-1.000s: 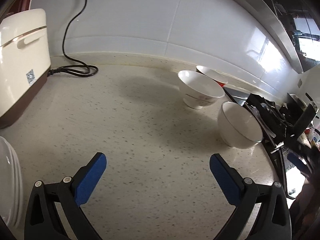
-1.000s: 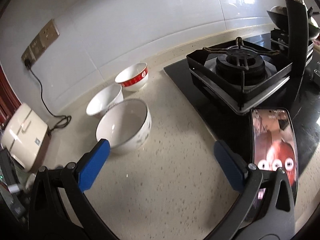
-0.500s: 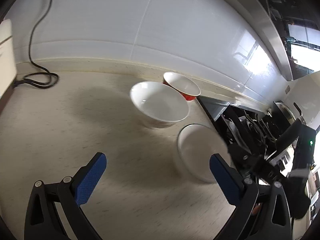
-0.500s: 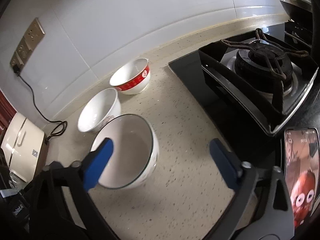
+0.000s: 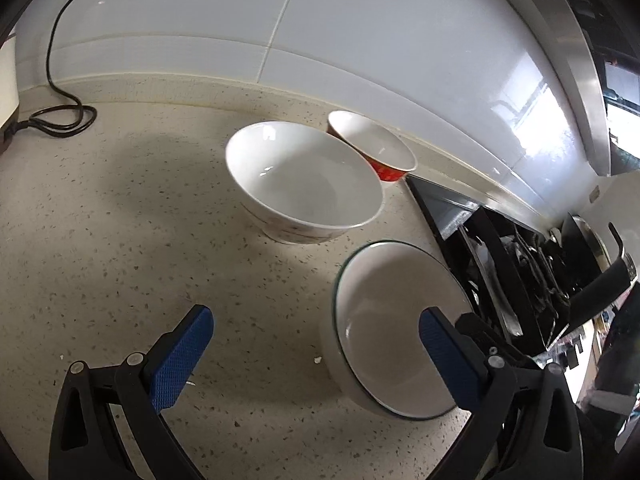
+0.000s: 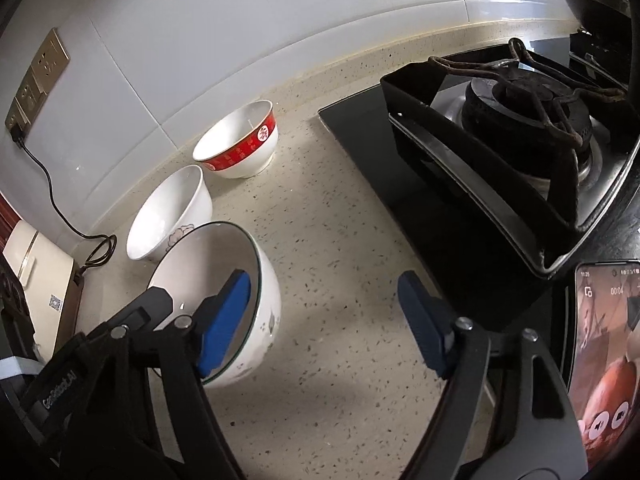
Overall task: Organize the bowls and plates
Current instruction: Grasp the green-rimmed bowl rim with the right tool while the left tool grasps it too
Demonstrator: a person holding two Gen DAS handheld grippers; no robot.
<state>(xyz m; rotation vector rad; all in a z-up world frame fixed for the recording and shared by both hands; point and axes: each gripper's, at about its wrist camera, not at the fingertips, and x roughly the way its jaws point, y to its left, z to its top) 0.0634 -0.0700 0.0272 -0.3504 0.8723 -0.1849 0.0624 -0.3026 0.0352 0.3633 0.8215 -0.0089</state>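
Three bowls stand on the speckled counter near the wall. The plain white bowl sits in front of a red-banded bowl. Nearest me is a green-rimmed white bowl. My right gripper is closing. Its left pad sits inside that bowl's rim and its right pad is well clear outside, so nothing is pressed. My left gripper is open over the bare counter. Its right fingertip overlaps the green-rimmed bowl in the picture.
A black gas hob borders the bowls on the right, with a pan handle over it. A lit phone lies at its front. A cream appliance and its power cord are on the left, under a wall socket.
The left view has swung right, so the bowls are nearer and the appliance and stacked plates are gone. The right gripper has come down onto the green-rimmed bowl with narrower jaws.
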